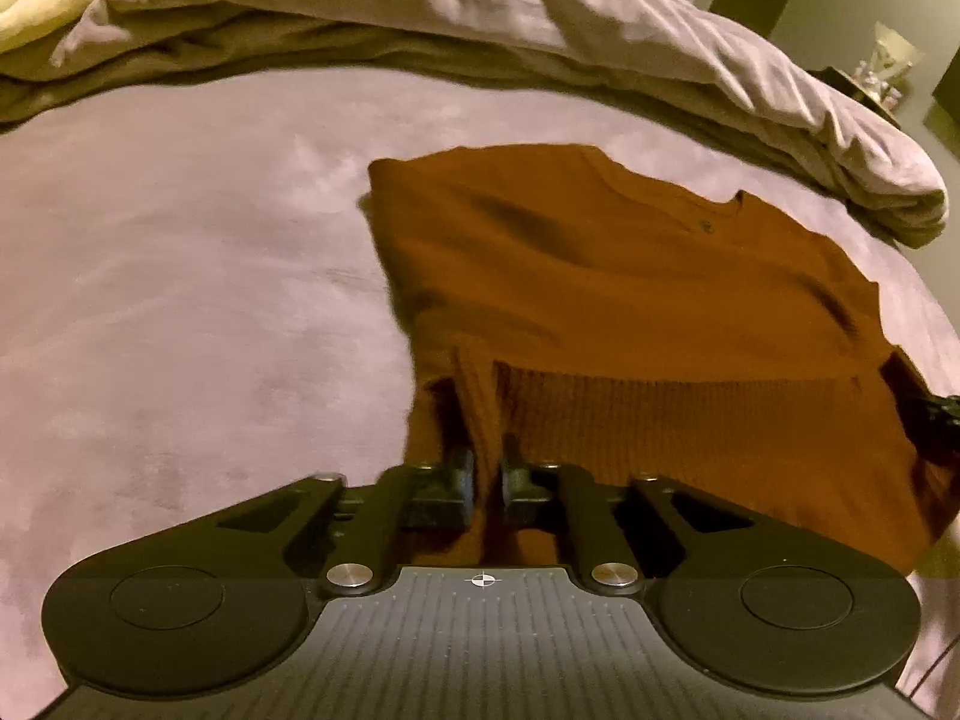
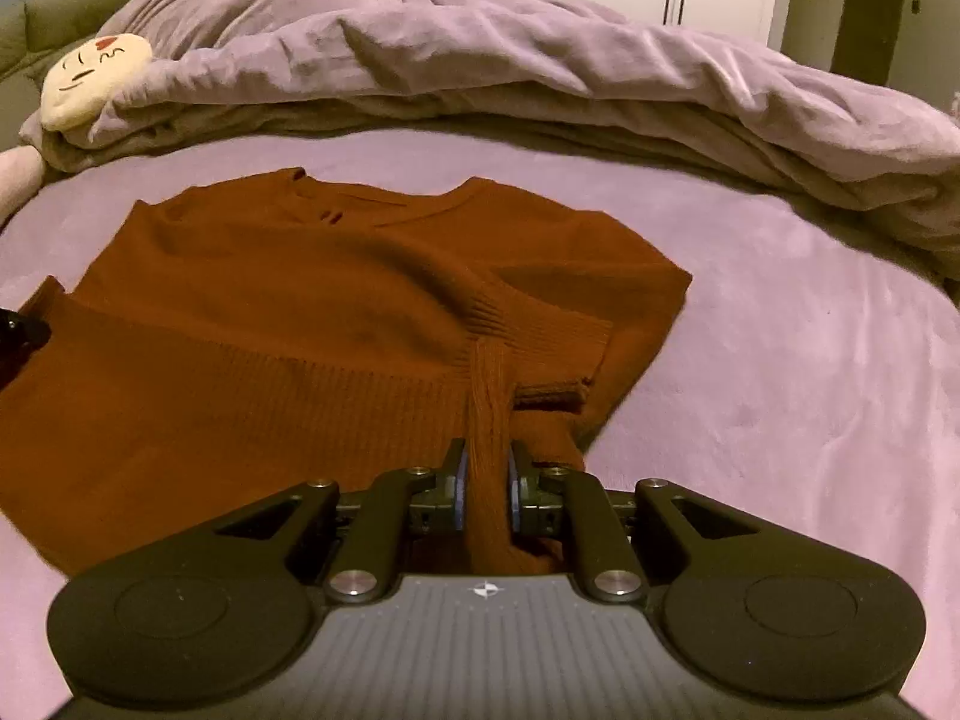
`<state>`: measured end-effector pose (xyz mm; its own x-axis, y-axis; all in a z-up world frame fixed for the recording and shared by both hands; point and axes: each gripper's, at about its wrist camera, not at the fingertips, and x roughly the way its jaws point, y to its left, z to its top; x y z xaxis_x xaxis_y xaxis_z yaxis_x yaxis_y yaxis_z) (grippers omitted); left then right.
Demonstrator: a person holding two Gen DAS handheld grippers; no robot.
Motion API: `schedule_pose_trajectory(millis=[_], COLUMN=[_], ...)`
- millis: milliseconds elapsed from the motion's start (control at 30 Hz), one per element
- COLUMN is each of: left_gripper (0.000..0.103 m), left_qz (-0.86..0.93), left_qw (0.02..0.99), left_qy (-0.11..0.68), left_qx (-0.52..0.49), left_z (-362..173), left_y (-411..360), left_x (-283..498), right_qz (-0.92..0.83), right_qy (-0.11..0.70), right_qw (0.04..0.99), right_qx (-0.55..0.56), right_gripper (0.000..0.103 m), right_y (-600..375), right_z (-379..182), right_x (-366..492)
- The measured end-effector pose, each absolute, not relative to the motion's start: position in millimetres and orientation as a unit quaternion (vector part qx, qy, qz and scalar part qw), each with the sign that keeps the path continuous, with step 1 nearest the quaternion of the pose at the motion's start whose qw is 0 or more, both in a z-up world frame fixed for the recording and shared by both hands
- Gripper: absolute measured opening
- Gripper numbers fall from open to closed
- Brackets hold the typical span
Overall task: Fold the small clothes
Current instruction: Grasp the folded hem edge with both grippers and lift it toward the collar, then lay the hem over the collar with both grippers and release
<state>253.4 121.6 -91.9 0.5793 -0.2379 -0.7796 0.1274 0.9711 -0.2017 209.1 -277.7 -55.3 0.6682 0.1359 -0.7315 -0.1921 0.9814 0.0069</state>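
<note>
My rust-brown knit sweater (image 1: 600, 276) lies flat on the bed (image 1: 180, 300) with its sleeves already tucked in. My left claw (image 1: 487, 474) and right claw (image 2: 487, 474) are each pinched tight on the ribbed hem — the bottom-to-collar fold is not yet made.

- the sweater (image 2: 288, 324) is a rust-brown knit, matt and soft-looking, with chunky ribbing along the hem and cuffs (ribs show best in the lower middle of the right wrist view)
- bed cover (image 1: 180, 276) looks like lilac fleece or velour, a brushed nap with faint smudgy marks
- duvet (image 2: 540, 60) across the top of the frame is the same plush cloth, all crumpled
- right gripper (image 2: 486, 480) is matt black plastic with shiny metal pivot pins, bluish pads
- left gripper (image 1: 487, 474) has the same matt plastic, ridged grey base
- plush cushion (image 2: 90, 81), upper left, cream and fuzzy
</note>
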Motion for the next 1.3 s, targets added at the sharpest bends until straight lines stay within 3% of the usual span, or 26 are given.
schedule_pose_trajectory(millis=[233,467,900,1033,1100,1133,1167,1200,1267,1300], left_gripper=[0.008,0.008,0.008,0.013,0.02,0.035,0.047,0.049,0.051,0.052], left_qz=[-0.117,-0.071,0.029,0.036,0.023,0.012,0.01,0.011,-0.007,-0.017], left_qw=[0.91,0.946,0.95,0.934,0.931,0.93,0.929,0.929,0.925,0.922], left_qy=[0.392,0.314,0.311,0.355,0.363,0.367,0.368,0.369,0.379,0.386], left_qx=[-0.067,-0.024,0.019,0.02,0.03,0.031,0.029,0.029,0.021,0.016], left_z=[-38,1,-49,-74,-82,-86,-89,-91,-95,-95], left_y=[128,109,74,79,84,88,91,93,95,96], left_x=[246,297,385,389,382,377,372,369,365,366], right_qz=[0.093,0.03,-0.103,-0.09,-0.056,-0.031,-0.015,-0.009,0.01,0.02], right_qy=[0.334,0.256,0.251,0.302,0.319,0.328,0.336,0.34,0.352,0.354], right_qw=[0.938,0.965,0.955,0.946,0.946,0.944,0.942,0.94,0.935,0.935], right_qx=[-0.014,-0.052,-0.119,-0.075,-0.03,-0.015,-0.015,-0.022,-0.027,-0.025], right_gripper=[0.007,0.006,0.0,0.0,0.003,0.006,0.02,0.039,0.054,0.054], right_y=[-288,-278,-269,-281,-291,-295,-297,-298,-298,-298], right_z=[-14,16,-24,-36,-37,-39,-42,-45,-52,-55], right_x=[190,225,345,353,344,341,337,335,332,331])
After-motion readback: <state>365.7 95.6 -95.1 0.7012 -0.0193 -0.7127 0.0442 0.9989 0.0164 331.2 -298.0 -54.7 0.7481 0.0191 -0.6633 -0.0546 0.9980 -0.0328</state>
